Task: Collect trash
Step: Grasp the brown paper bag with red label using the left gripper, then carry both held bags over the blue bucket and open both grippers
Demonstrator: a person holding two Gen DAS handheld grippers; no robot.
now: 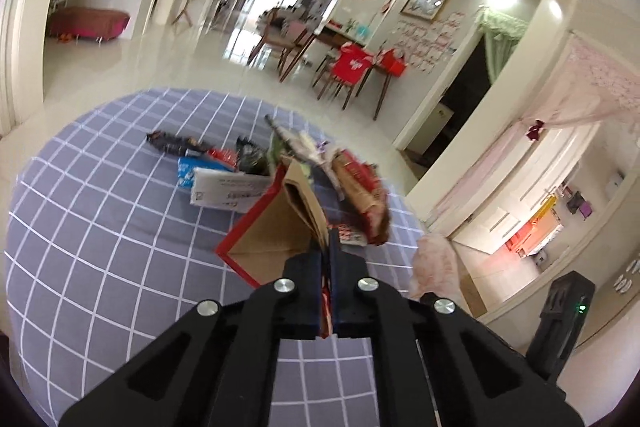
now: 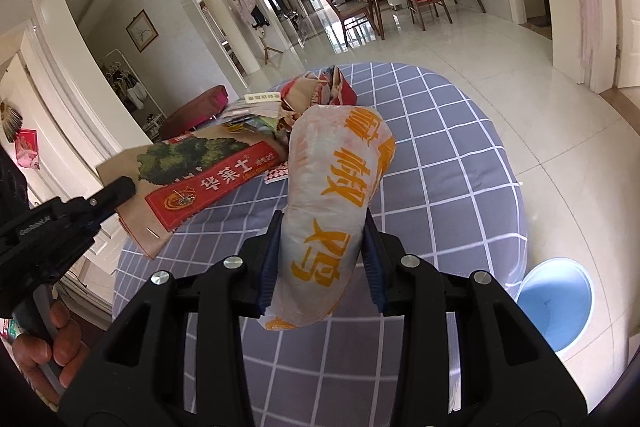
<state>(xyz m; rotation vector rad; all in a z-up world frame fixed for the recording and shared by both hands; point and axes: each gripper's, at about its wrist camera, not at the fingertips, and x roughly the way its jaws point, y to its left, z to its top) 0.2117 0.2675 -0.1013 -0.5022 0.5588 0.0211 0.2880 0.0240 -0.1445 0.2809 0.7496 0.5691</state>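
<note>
Right gripper (image 2: 320, 259) is clamped on a white wrapper with orange print (image 2: 332, 187), held above the near part of the grey checked tablecloth (image 2: 460, 155). Left gripper (image 1: 329, 259) has its jaws pinched tight on the edge of a brown paper bag with red trim (image 1: 276, 227), lifted off the cloth. Remaining trash pile (image 1: 240, 163) sits toward the table's far edge. Blue bin (image 2: 554, 303) stands on the floor just beside the table's right edge.
</note>
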